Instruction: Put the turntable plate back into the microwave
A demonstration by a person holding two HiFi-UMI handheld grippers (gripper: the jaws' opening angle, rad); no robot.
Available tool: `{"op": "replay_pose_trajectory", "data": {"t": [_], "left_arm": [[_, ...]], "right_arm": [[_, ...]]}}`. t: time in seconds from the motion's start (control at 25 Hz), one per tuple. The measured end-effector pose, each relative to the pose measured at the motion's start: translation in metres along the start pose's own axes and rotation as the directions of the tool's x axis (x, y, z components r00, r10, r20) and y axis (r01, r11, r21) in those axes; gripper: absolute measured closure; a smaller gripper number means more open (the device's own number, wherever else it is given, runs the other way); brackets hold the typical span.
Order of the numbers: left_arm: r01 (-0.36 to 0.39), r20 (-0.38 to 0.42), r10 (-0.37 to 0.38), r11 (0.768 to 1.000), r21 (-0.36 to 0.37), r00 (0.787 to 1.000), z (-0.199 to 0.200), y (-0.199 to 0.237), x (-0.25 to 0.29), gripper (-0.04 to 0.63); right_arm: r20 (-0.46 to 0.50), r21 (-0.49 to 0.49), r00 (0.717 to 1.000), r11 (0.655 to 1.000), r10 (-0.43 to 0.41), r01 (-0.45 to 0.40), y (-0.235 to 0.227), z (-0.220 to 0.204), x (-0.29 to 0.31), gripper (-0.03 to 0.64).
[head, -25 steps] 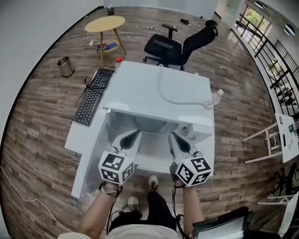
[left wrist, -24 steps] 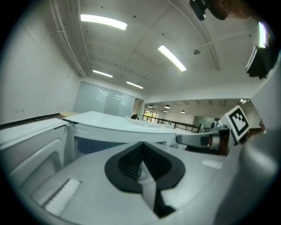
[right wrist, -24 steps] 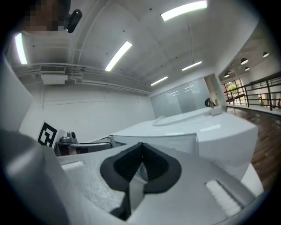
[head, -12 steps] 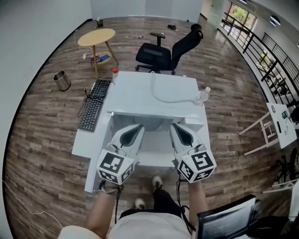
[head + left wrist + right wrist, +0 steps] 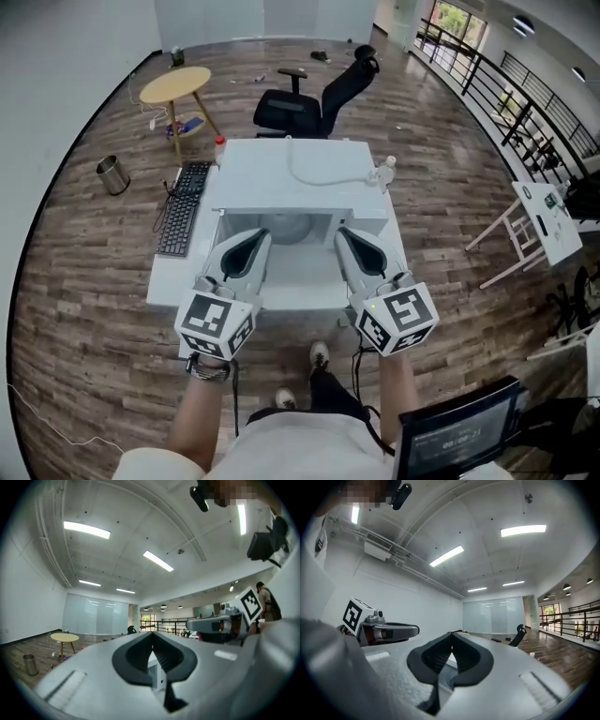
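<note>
— White and smooth, the surface (image 5: 173, 277) sits mid-frame in the head view, on a brown wood-plank floor (image 5: 84, 281). Where is the turntable plate (image 5: 286, 225)?

— A pale grey round shape lies in the open cavity of the boxy white microwave (image 5: 253, 173), just above centre. It looks like the plate, though only part of its curve shows.

— And the grippers?

— The left gripper (image 5: 260, 236) and right gripper (image 5: 343, 234) hang side by side just below the cavity, apart from the plate. In each gripper view the ribbed black pads (image 5: 161, 657) are pressed together with nothing between them, set against white ceiling and strip lights. Each gripper carries a cube (image 5: 216, 323) of square black-and-white markers.

— What lies around?

— A thin white cable (image 5: 323, 183) curves over the microwave's flat top, and a clear bottle (image 5: 382, 173) stands at its right corner. A flat black keyboard (image 5: 178, 211) lies on the surface at left, with a red-capped bottle (image 5: 219, 145) above it. Farther out are a round wooden table (image 5: 175, 84) at upper left, a small metal bin (image 5: 112, 174) at left, a black office chair (image 5: 300, 103) at top centre and a dark railing (image 5: 469, 75) at upper right.
</note>
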State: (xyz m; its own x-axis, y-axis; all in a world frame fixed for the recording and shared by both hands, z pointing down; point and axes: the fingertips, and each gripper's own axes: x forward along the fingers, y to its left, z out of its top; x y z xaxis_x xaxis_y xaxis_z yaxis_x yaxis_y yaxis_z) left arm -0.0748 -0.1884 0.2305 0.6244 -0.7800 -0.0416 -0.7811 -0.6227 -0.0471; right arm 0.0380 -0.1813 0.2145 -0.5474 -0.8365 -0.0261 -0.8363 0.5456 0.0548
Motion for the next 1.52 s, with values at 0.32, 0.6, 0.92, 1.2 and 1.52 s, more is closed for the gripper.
{"op": "replay_pose_trajectory", "data": {"t": [0.32,0.6,0.92,1.2,1.52], "left_arm": [[-0.006,0.032,0.004,0.998,0.065,0.999,0.029,-0.015,-0.006,0.589],[-0.021,0.042,0.017,0.997,0.081,0.999,0.043,-0.027,-0.001,0.589],[-0.057,0.054,0.052,0.994,0.095,0.997,0.043,-0.029,0.008,0.591],[-0.059,0.053,0.055,0.995,0.083,0.997,0.037,-0.035,0.014,0.59],[-0.036,0.039,0.034,0.997,0.066,0.999,0.031,-0.042,0.005,0.591]], "right_arm": [[0.04,-0.016,0.999,1.0,-0.023,0.024,-0.003,0.03,-0.025,0.614],[0.051,-0.001,0.999,1.0,-0.002,0.002,-0.016,0.04,-0.028,0.614],[0.032,0.041,0.999,0.999,-0.016,0.015,-0.041,0.031,-0.028,0.614],[0.023,0.043,1.0,0.999,-0.003,0.002,-0.044,0.029,-0.027,0.614],[0.023,0.061,0.999,0.998,-0.021,0.02,-0.038,0.026,-0.035,0.614]]}}
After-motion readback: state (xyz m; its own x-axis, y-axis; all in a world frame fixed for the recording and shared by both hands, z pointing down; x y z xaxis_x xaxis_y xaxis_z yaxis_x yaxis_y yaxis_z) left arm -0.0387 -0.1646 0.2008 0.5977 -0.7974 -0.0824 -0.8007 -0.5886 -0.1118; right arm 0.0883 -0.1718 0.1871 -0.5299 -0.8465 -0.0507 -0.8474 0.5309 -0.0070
